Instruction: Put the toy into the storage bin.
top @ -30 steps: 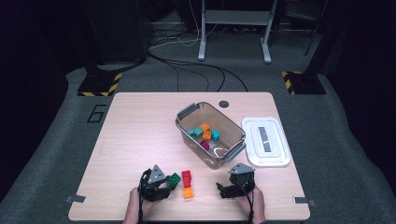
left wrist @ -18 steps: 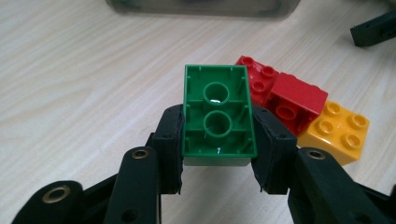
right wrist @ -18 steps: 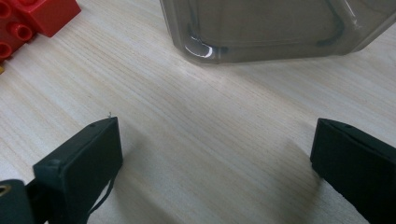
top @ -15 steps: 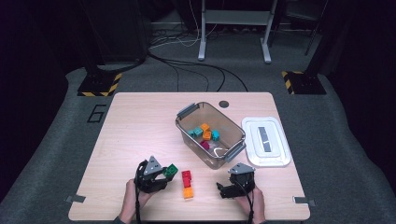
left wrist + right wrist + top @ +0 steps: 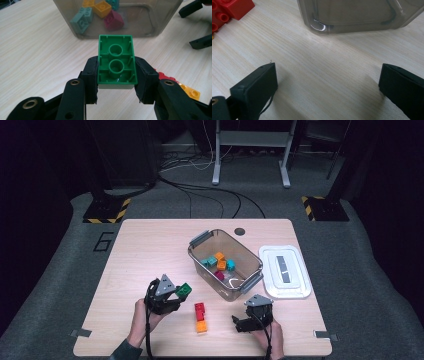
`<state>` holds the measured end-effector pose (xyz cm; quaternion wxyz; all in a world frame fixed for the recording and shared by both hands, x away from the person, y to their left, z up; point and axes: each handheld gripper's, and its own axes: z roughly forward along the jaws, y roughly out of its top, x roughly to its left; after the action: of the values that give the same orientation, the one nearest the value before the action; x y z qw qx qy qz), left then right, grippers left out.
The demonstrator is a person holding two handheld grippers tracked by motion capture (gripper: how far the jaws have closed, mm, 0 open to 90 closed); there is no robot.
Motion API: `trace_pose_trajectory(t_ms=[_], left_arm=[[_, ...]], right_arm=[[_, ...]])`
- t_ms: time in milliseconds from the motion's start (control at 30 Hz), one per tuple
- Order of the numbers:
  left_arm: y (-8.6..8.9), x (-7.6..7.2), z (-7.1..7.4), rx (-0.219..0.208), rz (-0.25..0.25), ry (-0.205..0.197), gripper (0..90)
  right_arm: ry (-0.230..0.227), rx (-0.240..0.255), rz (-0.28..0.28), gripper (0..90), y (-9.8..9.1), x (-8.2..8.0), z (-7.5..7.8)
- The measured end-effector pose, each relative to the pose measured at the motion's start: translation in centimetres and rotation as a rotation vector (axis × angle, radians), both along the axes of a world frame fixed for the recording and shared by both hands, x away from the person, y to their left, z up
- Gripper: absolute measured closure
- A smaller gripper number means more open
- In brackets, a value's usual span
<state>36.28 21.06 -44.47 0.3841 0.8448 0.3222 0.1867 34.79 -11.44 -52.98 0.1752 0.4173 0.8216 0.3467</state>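
Observation:
My left gripper (image 5: 176,295) is shut on a green brick (image 5: 183,289), held above the table at the front left. In the left gripper view that green brick (image 5: 116,62) shows its hollow underside, clamped between both black pads (image 5: 91,75). A red brick (image 5: 200,310) joined to an orange brick (image 5: 201,325) lies on the table between my two hands. My right gripper (image 5: 242,324) rests low near the front edge, open, with bare wood between its fingers (image 5: 258,85). The clear bin (image 5: 197,258) behind holds several coloured bricks (image 5: 220,261).
A white lid (image 5: 284,271) lies flat to the right of the bin. A small dark disc (image 5: 240,231) sits at the table's far edge. In the right gripper view the bin's wall (image 5: 352,15) stands close ahead and the red brick (image 5: 229,10) is at upper left.
My left gripper has risen off the table with the green brick and shifted slightly away from the front edge. The right gripper has stayed put.

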Motion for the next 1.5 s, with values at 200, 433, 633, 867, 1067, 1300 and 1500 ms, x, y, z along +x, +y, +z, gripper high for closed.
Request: trace_pose_trajectory(t_ms=[200,433,633,867,1067,1300,1500], left_arm=[[-0.6,1.0,1.0,0.007,-0.01,-0.023,58.5],[-0.9,2.3,2.5,-0.002,-0.021,-0.049,58.5],[-1.3,3.3,3.6,-0.003,-0.026,-0.062,58.5],[-1.7,4.6,5.0,-0.017,-0.03,-0.073,58.5],[-2.1,5.6,6.4,-0.027,-0.031,-0.089,58.5],[-2.9,7.1,7.9,-0.012,-0.035,-0.107,58.5],[-3.3,8.9,9.0,-0.012,-0.028,-0.106,58.5]], right_arm=[[0.002,0.0,-0.006,1.2,0.0,0.0,0.0],[0.003,0.0,-0.008,1.2,0.0,0.0,0.0],[0.003,0.0,-0.008,1.2,0.0,0.0,0.0],[0.003,0.0,-0.008,1.1,0.0,0.0,0.0],[0.002,-0.001,-0.007,1.1,0.0,0.0,0.0],[0.003,-0.001,-0.008,1.1,0.0,0.0,0.0],[0.003,0.004,-0.016,1.1,0.0,0.0,0.0]])
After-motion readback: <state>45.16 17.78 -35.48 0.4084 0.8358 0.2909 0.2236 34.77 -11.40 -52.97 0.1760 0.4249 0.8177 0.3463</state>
